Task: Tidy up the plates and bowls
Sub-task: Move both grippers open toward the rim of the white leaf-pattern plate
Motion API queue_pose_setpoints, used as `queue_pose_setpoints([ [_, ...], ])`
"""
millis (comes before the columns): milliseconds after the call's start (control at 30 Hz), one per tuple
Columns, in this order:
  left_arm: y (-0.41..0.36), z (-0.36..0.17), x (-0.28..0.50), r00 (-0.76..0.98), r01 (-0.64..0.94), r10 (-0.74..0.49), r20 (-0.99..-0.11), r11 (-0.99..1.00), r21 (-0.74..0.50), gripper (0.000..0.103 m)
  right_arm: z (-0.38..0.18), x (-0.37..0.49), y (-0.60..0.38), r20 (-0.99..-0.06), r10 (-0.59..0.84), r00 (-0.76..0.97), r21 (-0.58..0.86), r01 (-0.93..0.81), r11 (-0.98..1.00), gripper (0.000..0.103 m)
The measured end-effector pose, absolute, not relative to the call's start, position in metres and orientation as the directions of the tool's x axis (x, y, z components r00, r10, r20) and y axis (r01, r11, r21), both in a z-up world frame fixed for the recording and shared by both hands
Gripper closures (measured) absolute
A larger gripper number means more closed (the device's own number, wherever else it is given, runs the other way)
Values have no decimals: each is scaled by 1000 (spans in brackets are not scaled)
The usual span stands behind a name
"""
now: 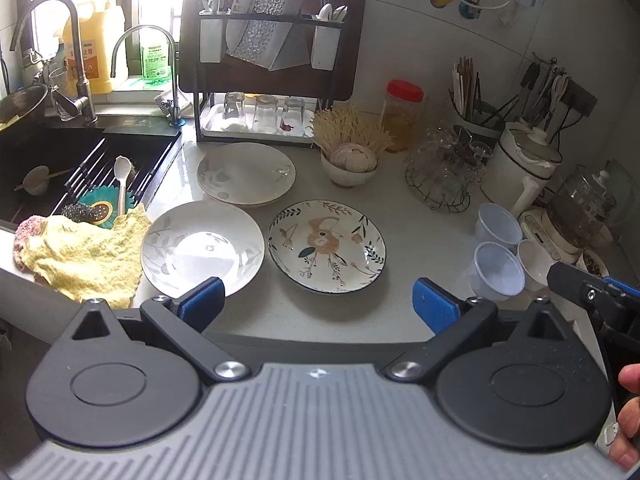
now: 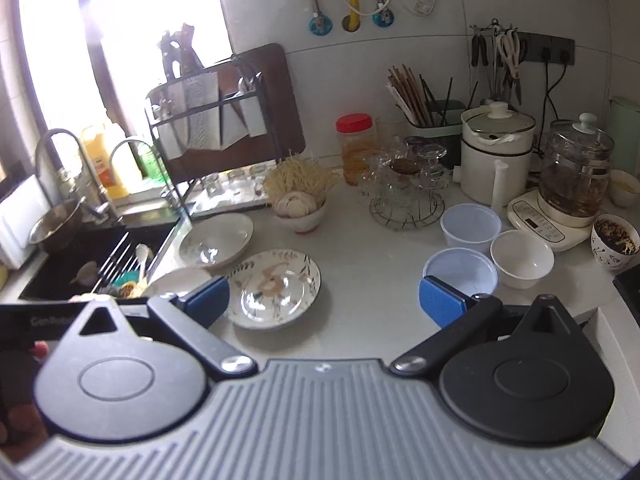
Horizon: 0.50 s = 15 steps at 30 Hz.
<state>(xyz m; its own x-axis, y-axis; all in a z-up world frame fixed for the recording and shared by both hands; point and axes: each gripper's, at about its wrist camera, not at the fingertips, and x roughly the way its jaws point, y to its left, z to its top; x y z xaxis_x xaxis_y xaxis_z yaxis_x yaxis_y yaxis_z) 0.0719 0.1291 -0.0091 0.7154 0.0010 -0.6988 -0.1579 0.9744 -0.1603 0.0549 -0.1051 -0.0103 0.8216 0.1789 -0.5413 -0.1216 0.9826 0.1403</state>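
Observation:
Three plates lie on the pale counter: a white leaf-pattern plate (image 1: pixel 202 247) at front left, a second white plate (image 1: pixel 245 173) behind it, and a flower-pattern plate (image 1: pixel 326 245) (image 2: pixel 277 288) to the right. Two translucent plastic bowls (image 1: pixel 499 268) (image 2: pixel 460 272) and a small white bowl (image 1: pixel 534 262) (image 2: pixel 522 258) sit further right. My left gripper (image 1: pixel 318 304) hovers open over the counter's front edge, below the plates, holding nothing. My right gripper (image 2: pixel 324 300) is open and empty too, between the flower plate and the plastic bowls. A hand (image 1: pixel 628 416) shows at the right edge.
A black sink (image 1: pixel 60 168) with faucets, spoon and scrubbers is at left, a yellow cloth (image 1: pixel 84 256) on its rim. Behind stand a knife rack (image 1: pixel 272 52) with glasses, a bowl of mushrooms and garlic (image 1: pixel 352 160), a red-lidded jar, a wire glass stand (image 2: pixel 406 196), pot and kettle (image 2: pixel 576 168).

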Motion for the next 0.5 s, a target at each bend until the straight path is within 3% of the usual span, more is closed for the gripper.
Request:
queue_pose_setpoints([
  [200,189,-22,117,699,-149,10,-715,980,-133,1,-24,91,-69,-546,159,823,194,-60,979,0],
  [500,259,-77,175,600,-63,-62,-797,990,-124,1,-76,133,-4,-636,156,756,201,-33,979,6],
])
